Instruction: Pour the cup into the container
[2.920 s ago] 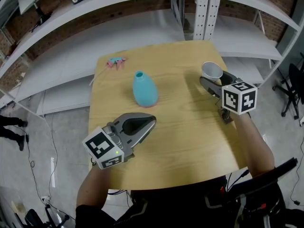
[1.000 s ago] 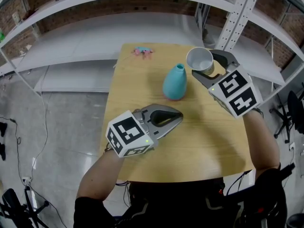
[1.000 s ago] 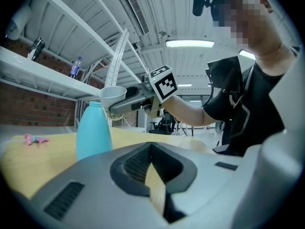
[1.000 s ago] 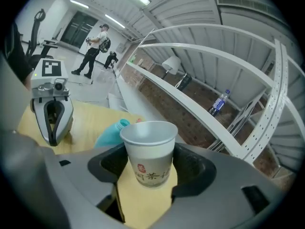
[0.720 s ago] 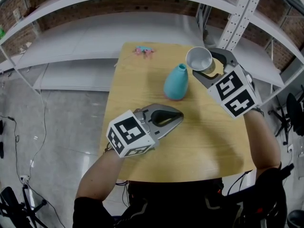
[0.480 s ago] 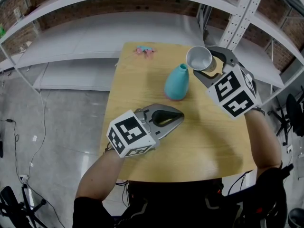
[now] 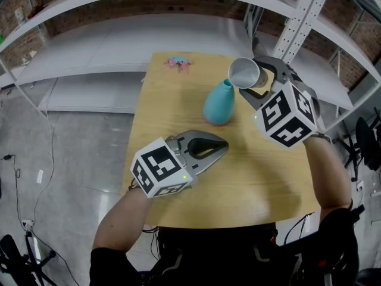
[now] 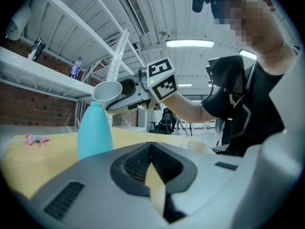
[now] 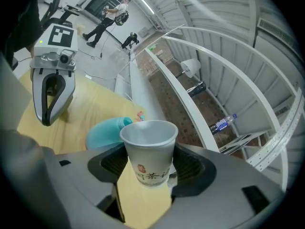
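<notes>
brick wall (image 7: 178, 6) | white metal shelves (image 7: 107, 46) | glossy grey floor (image 7: 77, 142) | light wood table (image 7: 256, 177) | lit ceiling tube (image 8: 189, 43)

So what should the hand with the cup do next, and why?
Probably tip the paper cup a little further: the right gripper holds it tilted, with its rim just above the narrow mouth of the blue bottle.

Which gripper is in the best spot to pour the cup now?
The right one. The right gripper holds the paper cup just above the mouth of the blue bottle. The left gripper is shut and empty, away from the bottle.
</notes>
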`<state>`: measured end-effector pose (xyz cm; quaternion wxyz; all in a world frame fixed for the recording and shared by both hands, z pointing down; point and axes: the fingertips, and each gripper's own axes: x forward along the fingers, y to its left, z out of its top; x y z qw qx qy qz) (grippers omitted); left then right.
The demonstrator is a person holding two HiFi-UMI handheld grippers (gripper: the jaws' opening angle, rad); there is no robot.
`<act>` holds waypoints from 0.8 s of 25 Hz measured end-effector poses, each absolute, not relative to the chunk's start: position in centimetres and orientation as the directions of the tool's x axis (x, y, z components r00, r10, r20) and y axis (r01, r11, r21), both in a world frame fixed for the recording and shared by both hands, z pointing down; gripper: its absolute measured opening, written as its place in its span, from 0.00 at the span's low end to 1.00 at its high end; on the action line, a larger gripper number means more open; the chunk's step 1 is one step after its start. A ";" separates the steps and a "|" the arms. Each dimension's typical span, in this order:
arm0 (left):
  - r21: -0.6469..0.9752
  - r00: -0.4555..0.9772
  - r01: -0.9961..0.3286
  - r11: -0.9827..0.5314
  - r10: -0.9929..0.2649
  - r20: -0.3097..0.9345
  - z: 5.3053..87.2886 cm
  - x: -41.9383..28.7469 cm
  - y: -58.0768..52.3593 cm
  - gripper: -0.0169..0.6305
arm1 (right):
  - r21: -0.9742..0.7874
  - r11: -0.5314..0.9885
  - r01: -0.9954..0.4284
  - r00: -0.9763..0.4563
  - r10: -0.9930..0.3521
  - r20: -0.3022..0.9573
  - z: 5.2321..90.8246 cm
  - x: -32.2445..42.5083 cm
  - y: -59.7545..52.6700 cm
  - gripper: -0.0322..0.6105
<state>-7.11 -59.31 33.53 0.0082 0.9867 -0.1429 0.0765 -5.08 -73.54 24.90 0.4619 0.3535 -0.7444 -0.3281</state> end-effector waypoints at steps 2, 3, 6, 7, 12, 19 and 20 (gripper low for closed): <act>-0.006 0.947 -0.283 -0.959 -0.281 0.155 33.5 -7.2 -59.2 0.03 | 0.824 0.525 -0.211 -0.315 -0.835 0.451 24.9 -5.1 -73.5 0.52; -0.007 0.947 -0.283 -0.959 -0.281 0.155 33.5 -7.2 -59.2 0.03 | 0.829 0.520 -0.206 -0.310 -0.838 0.448 24.9 -5.1 -73.5 0.52; -0.007 0.948 -0.282 -0.959 -0.280 0.155 33.5 -7.2 -59.1 0.03 | 0.839 0.508 -0.195 -0.301 -0.845 0.442 24.7 -5.1 -73.5 0.52; -0.007 0.948 -0.282 -0.959 -0.279 0.155 33.5 -7.2 -59.1 0.03 | 0.841 0.506 -0.192 -0.300 -0.846 0.441 24.6 -5.1 -73.5 0.52; -0.005 0.947 -0.282 -0.959 -0.279 0.157 33.5 -7.2 -59.1 0.03 | 0.846 0.504 -0.176 -0.297 -0.846 0.442 24.5 -5.3 -73.6 0.52; -0.006 0.947 -0.282 -0.959 -0.279 0.156 33.6 -7.3 -59.2 0.03 | 0.857 0.491 -0.155 -0.285 -0.853 0.438 24.5 -5.2 -73.8 0.52; -0.007 0.947 -0.282 -0.959 -0.279 0.156 33.5 -7.2 -59.1 0.03 | 0.859 0.488 -0.152 -0.282 -0.855 0.436 24.5 -5.2 -73.8 0.52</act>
